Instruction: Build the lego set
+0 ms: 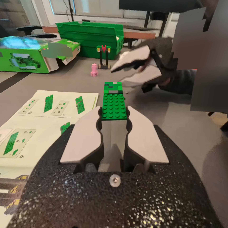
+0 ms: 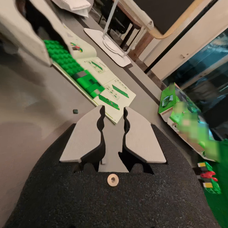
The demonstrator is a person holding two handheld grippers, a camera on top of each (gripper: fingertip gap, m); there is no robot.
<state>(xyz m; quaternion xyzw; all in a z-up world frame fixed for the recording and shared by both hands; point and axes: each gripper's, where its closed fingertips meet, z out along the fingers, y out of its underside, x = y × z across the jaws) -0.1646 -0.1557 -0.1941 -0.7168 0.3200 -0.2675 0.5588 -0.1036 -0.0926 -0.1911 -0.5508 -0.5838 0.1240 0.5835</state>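
Plate [image 1: 114, 108] clamped between left tool [image 1: 114, 111] tips.

A grey bench [image 1: 160, 123] fills the foreground. Beyond it stand a black office chair [image 1: 30, 30], white-framed windows [image 1: 64, 7] and a dark desk on black legs [image 1: 154, 7]. A white desk lamp base [image 2: 111, 45] rests on the bench, near a wood-edged table [image 2: 141, 40].
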